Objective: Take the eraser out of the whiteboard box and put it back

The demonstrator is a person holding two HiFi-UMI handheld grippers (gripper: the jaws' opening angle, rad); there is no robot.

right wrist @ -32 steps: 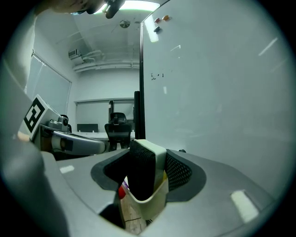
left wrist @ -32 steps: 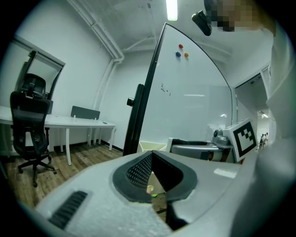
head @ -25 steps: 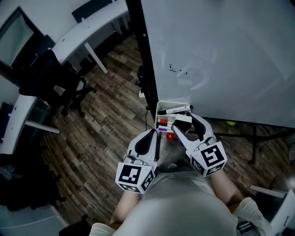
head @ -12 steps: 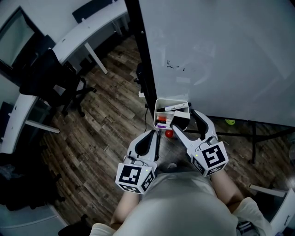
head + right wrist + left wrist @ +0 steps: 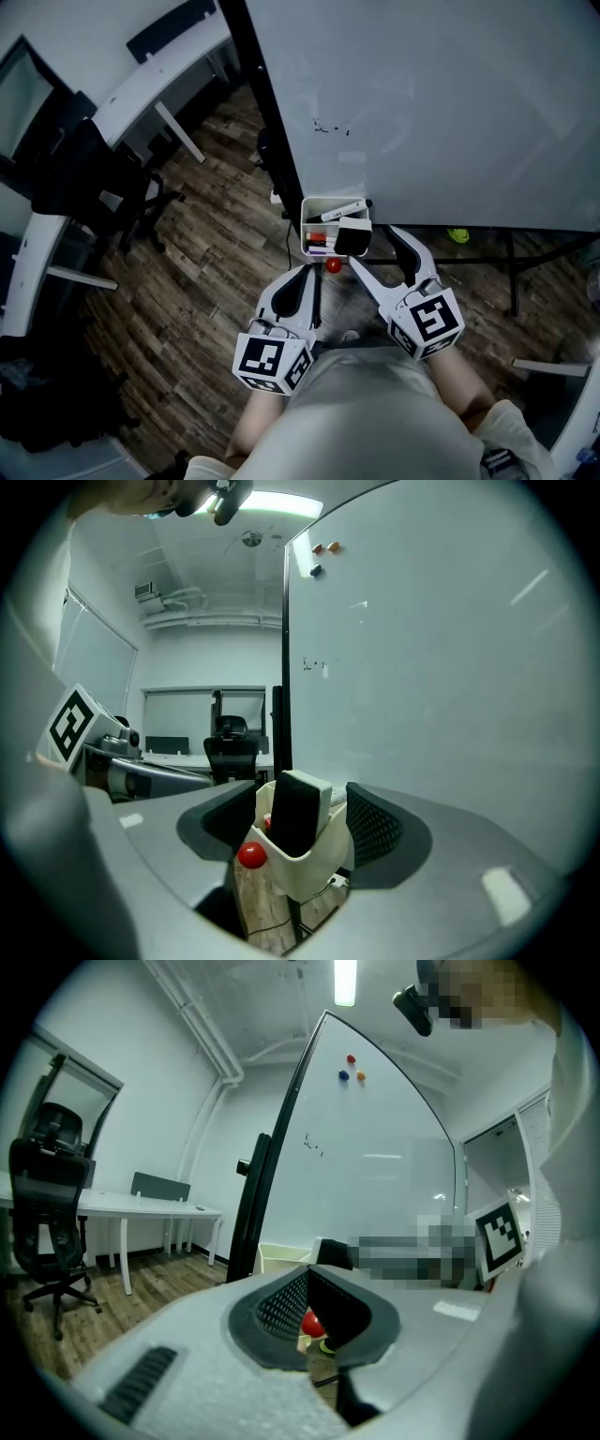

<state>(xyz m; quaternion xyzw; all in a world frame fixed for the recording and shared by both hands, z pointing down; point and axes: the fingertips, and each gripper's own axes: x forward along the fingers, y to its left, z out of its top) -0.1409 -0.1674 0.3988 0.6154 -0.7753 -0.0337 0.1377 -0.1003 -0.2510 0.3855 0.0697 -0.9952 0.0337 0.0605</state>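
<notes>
The black-and-white eraser (image 5: 353, 236) (image 5: 298, 813) stands upright in the white box (image 5: 314, 225) (image 5: 317, 872) fixed at the whiteboard's lower edge. My right gripper (image 5: 375, 250) (image 5: 300, 834) is open just short of the box. Its jaws have just been opening wide and then easing in slightly. The box with the eraser shows between the pads, and neither pad touches it. My left gripper (image 5: 309, 274) (image 5: 309, 1314) hangs back to the left, shut and empty.
The whiteboard (image 5: 422, 103) fills the upper right, with its black post (image 5: 270, 122) on the left. A marker (image 5: 339, 210) lies in the box. A red ball (image 5: 333, 265) sits below it. An office chair (image 5: 103, 178) and desks stand at the left.
A second ago the eraser was between the right jaws, over the box. Now it stands in the box, let go, and the right gripper has drawn back a little. The left gripper stayed put.
</notes>
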